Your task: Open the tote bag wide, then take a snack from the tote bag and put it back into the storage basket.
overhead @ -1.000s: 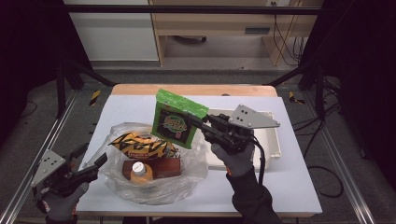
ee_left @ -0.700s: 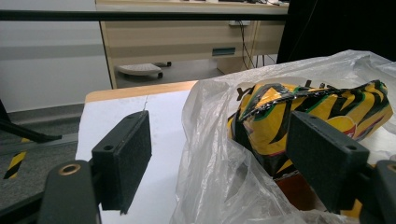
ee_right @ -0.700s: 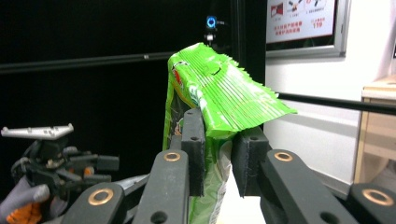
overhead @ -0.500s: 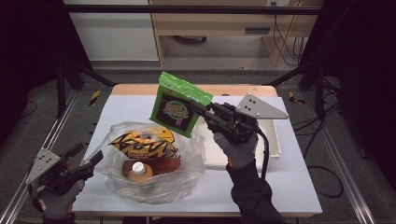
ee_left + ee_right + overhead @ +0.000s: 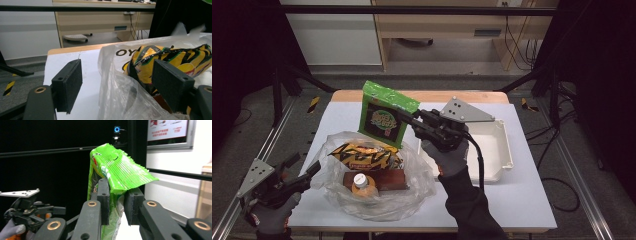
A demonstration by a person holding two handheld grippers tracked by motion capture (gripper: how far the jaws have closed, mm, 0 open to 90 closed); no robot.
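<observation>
Beyond the white table (image 5: pixel 337 117) stand a white cabinet (image 5: pixel 327 35) and a wooden desk (image 5: pixel 447 25), cables (image 5: pixel 512 30) hanging beside it. Grey floor (image 5: pixel 432 82), perhaps carpet; dark curtains (image 5: pixel 242 45) flank both sides.

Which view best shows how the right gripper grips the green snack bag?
The right gripper view: the right gripper has its jaws clamped on the green snack bag just under its crimped top edge. The high view shows the bag held upright above the table, the grip itself small. The left gripper view catches a green sliver at its top corner.

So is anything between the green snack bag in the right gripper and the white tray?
Nothing visible: the green foil snack bag hangs clamped in the right gripper, and the white plastic tray beside it lies open.
</observation>
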